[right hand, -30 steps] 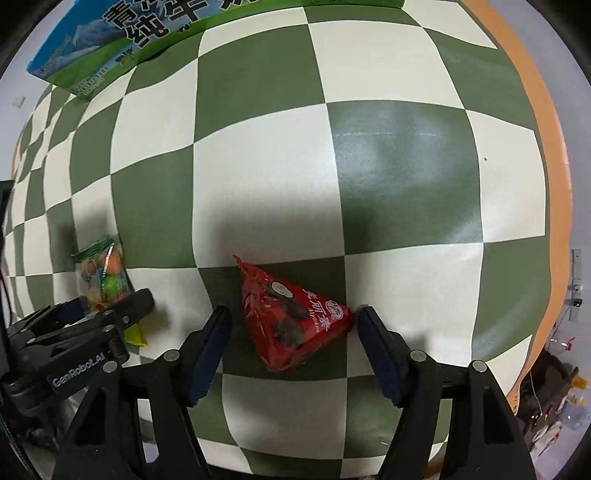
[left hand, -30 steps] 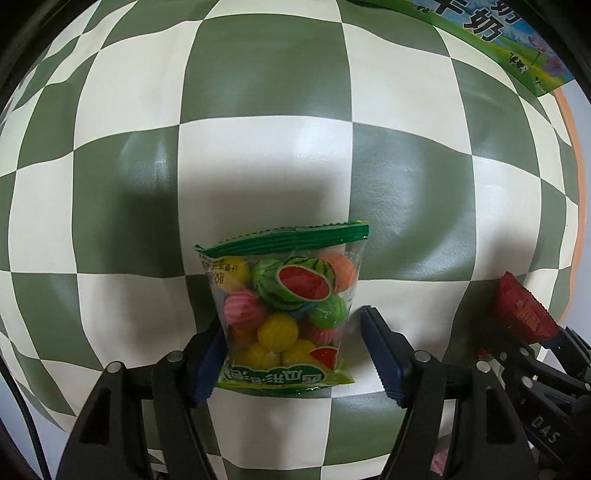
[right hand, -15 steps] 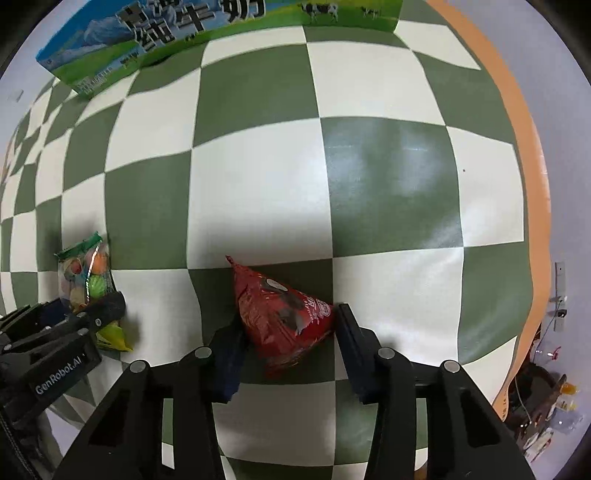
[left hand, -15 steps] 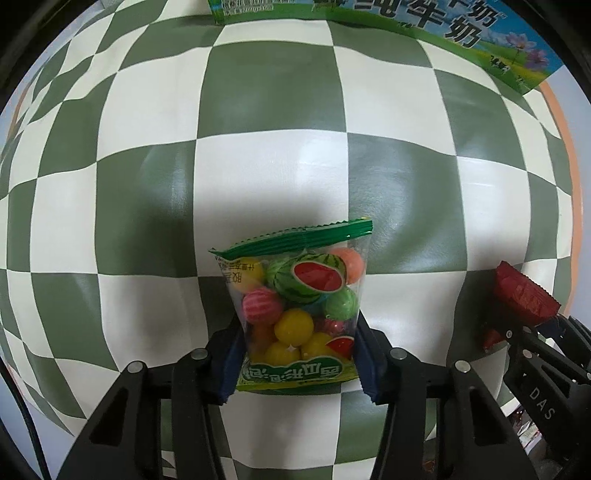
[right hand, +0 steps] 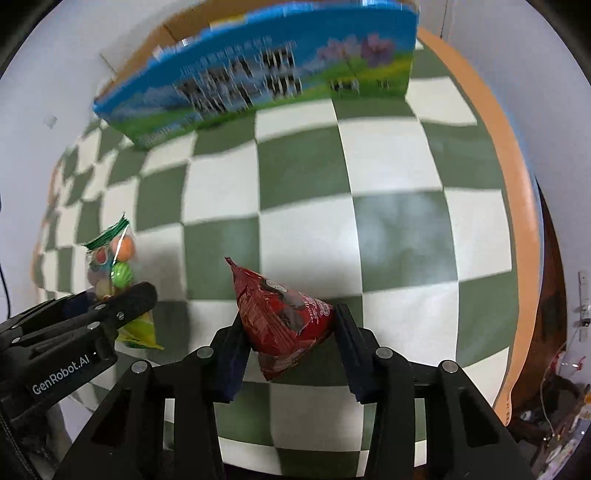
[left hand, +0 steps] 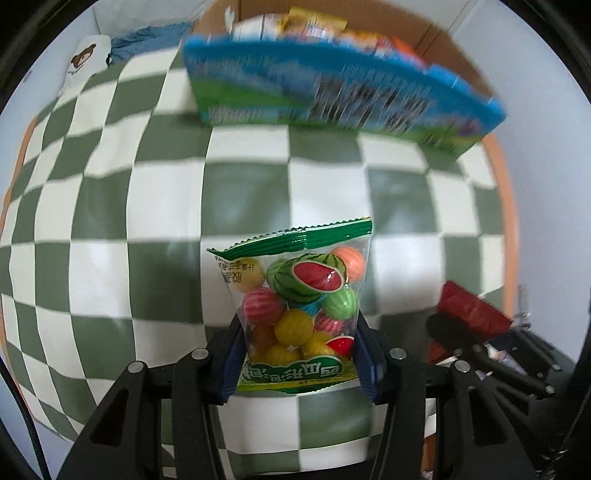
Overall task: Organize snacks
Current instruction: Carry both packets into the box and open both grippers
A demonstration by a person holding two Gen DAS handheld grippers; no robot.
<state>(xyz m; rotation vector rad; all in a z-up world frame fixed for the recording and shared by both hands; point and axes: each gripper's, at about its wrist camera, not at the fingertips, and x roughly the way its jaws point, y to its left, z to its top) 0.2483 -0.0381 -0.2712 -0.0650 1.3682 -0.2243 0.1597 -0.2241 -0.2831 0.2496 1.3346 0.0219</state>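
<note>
The counter (left hand: 155, 206) is the largest thing in view, covered by a green-and-white chequered cloth (right hand: 306, 206) with an orange rim showing along its right edge. At its far side stands a big blue-and-green carton (left hand: 332, 96), printed with a meadow scene and blurred dark lettering; in the right wrist view the same carton (right hand: 258, 81) fills the top of the frame. Its front wall rises between the grippers and the packets (left hand: 314, 26) visible over its top edge. Behind it is brown cardboard (left hand: 443, 40). At the far left corner of the counter lies a white cloth with a bear face (left hand: 83, 61).

The left gripper (left hand: 297, 354) has its jaws clamped on the lower part of a clear bag of fruit-shaped gum balls (left hand: 299, 295), green sealed strip uppermost, the bag standing upright above the chequered cloth. From the right wrist view this bag (right hand: 110, 266) shows at the left, gripped by the left gripper's black fingers (right hand: 122, 302).

The right gripper (right hand: 288, 343) has its jaws pressed against both sides of a red triangular snack packet (right hand: 280, 317), its pointed end tilted up and to the left. In the left wrist view the red packet (left hand: 469, 310) appears at the right edge, near the gum bag but apart from it.
</note>
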